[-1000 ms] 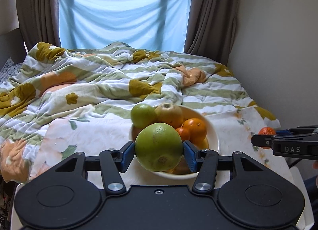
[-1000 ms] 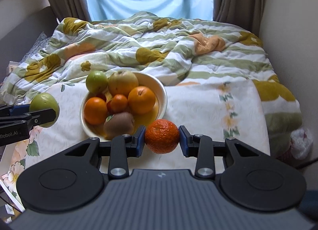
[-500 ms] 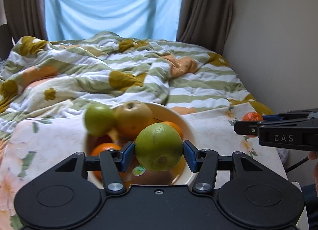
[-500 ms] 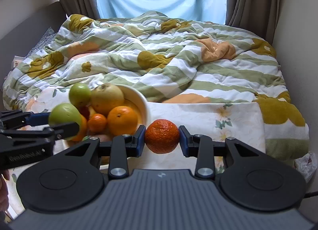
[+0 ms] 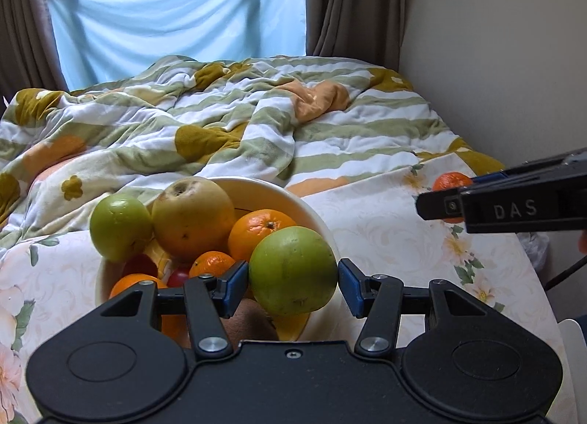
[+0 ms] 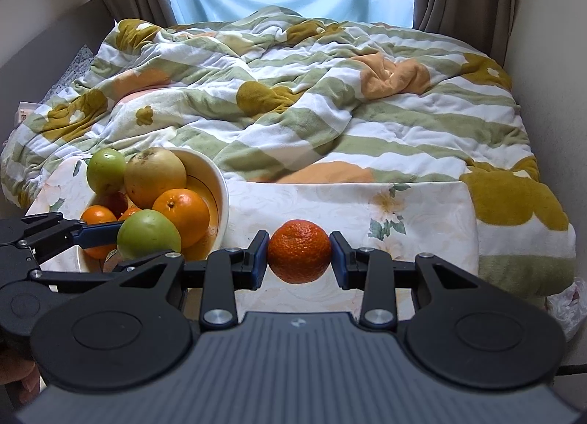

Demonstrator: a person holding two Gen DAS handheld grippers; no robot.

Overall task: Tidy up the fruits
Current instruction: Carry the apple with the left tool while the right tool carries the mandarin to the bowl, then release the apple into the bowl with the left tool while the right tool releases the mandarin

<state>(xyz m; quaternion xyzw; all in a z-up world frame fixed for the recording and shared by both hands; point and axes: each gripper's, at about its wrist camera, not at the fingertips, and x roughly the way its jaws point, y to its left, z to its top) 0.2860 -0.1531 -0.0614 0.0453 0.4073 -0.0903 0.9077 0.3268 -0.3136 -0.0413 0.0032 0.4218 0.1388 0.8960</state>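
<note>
1. My left claw (image 5: 292,286) is clamped on a green apple (image 5: 293,270), holding it over the near rim of the bowl (image 5: 315,211).
2. My right claw (image 6: 299,259) grips a mandarin (image 6: 299,256) above the flowered cloth on the table (image 6: 422,211), just right of the bowl and clear of it.
3. The bowl is already heaped: a second green apple (image 5: 120,226), a yellowish pear-like fruit (image 5: 192,216), an orange (image 5: 262,227), smaller mandarins, something brown at the bottom.
4. To do this well, I judge each fruit should be lowered into a hollow, not onto a crown, and released only once it rests; the pile could roll. One claw at a time, so they don't collide over the bowl.
5. The left view shows the brown fruit and the gaps below the apple; the right view hides these behind the left claw, but shows the bowl's free right side and the bare table.
6. Beyond lies the rumpled blanket (image 6: 330,101) on the bed, then the curtained window (image 5: 176,9).
</note>
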